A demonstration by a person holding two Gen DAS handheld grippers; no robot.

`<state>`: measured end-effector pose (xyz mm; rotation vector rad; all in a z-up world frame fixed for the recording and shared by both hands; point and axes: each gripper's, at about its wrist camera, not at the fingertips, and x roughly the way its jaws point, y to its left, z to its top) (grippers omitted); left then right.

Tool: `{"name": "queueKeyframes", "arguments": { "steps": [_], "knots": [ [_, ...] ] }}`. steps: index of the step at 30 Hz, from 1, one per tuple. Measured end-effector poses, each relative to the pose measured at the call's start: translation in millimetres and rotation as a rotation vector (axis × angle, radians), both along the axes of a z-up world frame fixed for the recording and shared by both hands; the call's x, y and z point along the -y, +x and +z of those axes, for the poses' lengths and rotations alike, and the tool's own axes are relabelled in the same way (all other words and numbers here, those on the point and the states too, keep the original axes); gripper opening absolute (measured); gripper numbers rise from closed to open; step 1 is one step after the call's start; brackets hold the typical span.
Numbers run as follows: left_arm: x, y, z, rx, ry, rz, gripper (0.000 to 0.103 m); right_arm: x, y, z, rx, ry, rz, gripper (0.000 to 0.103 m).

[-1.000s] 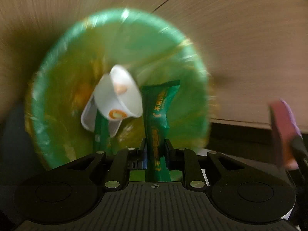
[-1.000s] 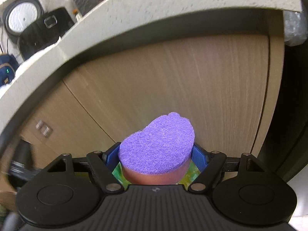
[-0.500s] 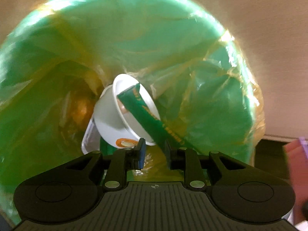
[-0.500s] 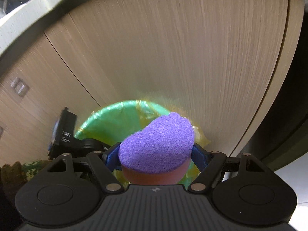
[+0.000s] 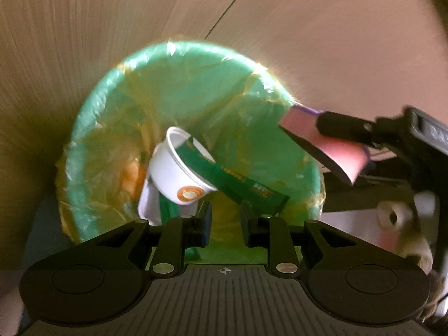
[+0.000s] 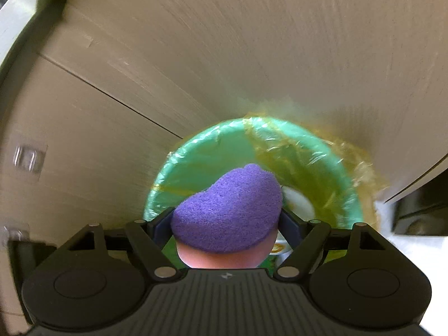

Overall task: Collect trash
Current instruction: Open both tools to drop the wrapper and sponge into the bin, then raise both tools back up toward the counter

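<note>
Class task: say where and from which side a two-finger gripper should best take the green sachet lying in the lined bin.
Probably the green sachet is best pinched across its flat faces at the free lower end near the bin liner, coming from above. Its upper end is tucked into the white paper cup, so that end is blocked.

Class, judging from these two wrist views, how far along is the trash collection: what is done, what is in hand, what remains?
Done: the white cup and green wrapper lie in the lined bin; the left gripper is open. In hand: the right gripper grips the purple sponge above the bin. Left: dropping it in.
</note>
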<state>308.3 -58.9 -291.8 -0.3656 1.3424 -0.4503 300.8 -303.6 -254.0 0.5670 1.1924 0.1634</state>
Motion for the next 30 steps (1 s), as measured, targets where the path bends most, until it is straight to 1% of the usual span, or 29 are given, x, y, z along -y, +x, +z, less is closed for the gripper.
{"name": "queueKeyframes", "arguments": {
  "steps": [4,8,10,11,13,16,18,20,23,27,30],
  "knots": [
    [-3,-2,-3,-0.008,0.003,0.018,0.025,0,-7,7,0.011,-0.020,0.010,0.079],
    [0,-7,-5,-0.011,-0.010,0.005,0.025,3,-13,16,0.035,-0.003,0.014,0.080],
    [2,-9,-8,-0.013,-0.015,-0.005,0.025,0,-6,19,0.060,0.025,0.027,0.082],
    [3,-11,-8,-0.015,-0.013,-0.009,0.025,-3,-1,21,0.073,0.042,0.044,0.087],
    [3,-13,-9,-0.018,-0.008,-0.016,0.025,-9,16,12,0.055,0.065,0.077,0.089],
    [1,-16,-8,-0.014,-0.007,-0.025,0.025,-17,37,-19,-0.044,0.020,0.061,0.089],
    [-2,-15,-6,-0.010,-0.005,-0.025,0.025,-23,42,-32,-0.075,-0.046,0.045,0.089],
    [-6,-15,-4,-0.002,-0.001,-0.021,0.025,-27,41,-37,-0.069,-0.074,0.048,0.089],
    [-8,-14,-7,-0.006,0.000,-0.005,0.025,-27,36,-34,-0.048,-0.098,0.051,0.089],
    [-5,-16,-10,-0.014,0.006,-0.015,0.025,-17,25,-26,-0.026,-0.162,0.049,0.089],
    [-2,-19,-5,-0.002,0.010,-0.026,0.025,-8,14,-19,-0.016,-0.193,0.040,0.089]
  ]
}}
